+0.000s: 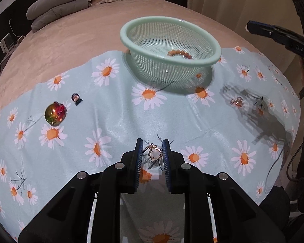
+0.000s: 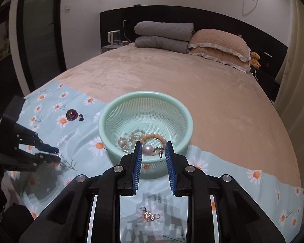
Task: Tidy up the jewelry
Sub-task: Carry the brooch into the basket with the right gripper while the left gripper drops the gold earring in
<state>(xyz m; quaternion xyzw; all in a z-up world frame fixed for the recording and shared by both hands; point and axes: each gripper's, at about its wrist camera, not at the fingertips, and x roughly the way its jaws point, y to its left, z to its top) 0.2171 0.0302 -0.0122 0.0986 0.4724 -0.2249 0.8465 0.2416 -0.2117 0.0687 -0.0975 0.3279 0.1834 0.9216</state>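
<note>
Grippers at green basket [image 2: 173, 109] on daisy cloth [image 1: 119, 121].
Left gripper [image 1: 152, 148] clamps pendant [image 1: 154, 153], lower centre; right gripper [image 2: 153, 149] pinches pearl earring [image 2: 150, 149] over basket rim.

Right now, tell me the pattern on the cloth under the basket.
White daisies with orange centres on the pale blue cloth, clearest in the left wrist view.
</note>
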